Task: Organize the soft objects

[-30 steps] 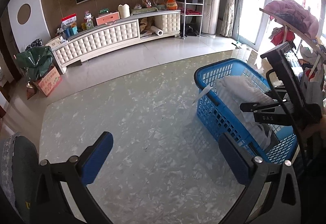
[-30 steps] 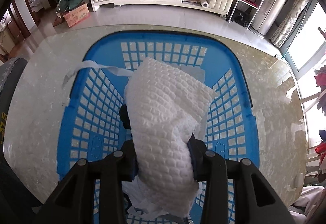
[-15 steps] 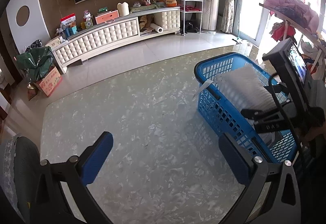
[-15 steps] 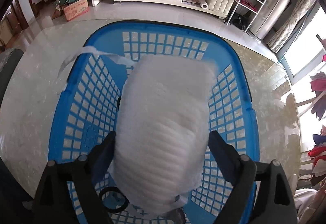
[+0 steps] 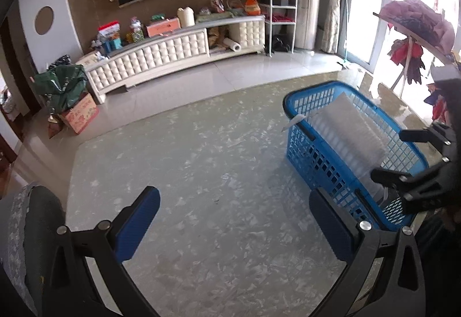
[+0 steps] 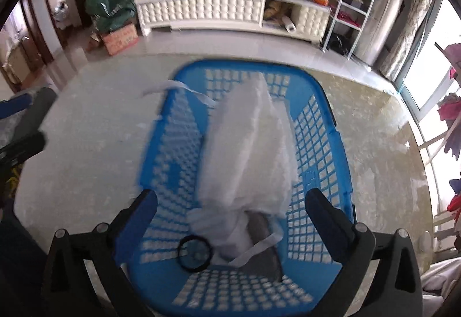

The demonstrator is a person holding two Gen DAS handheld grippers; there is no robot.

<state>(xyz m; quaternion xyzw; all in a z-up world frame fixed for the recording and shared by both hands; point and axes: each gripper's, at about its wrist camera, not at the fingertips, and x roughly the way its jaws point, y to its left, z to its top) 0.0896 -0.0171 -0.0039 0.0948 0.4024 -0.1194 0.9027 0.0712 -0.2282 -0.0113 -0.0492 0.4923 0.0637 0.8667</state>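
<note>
A white quilted soft cloth (image 6: pixel 247 149) with loose straps lies in the blue plastic basket (image 6: pixel 322 126), one strap hanging over the rim. A black ring (image 6: pixel 195 256) and a grey item (image 6: pixel 263 236) lie on the basket floor beside it. My right gripper (image 6: pixel 230 219) is open and empty above the near end of the basket. My left gripper (image 5: pixel 234 227) is open and empty over the marble table, left of the basket (image 5: pixel 299 149). The cloth (image 5: pixel 345 129) and the right gripper (image 5: pixel 417 164) also show in the left wrist view.
The basket stands on a pale marble table (image 5: pixel 201 173). A grey chair back (image 5: pixel 26 230) is at the table's left. A white TV cabinet (image 5: pixel 161 57) with clutter, a cardboard box (image 5: pixel 80 115) and a clothes rack (image 5: pixel 415 28) stand beyond.
My right gripper opened and let go of the white cloth, which dropped into the basket. The gripper then pulled back and up. The left gripper barely moved.
</note>
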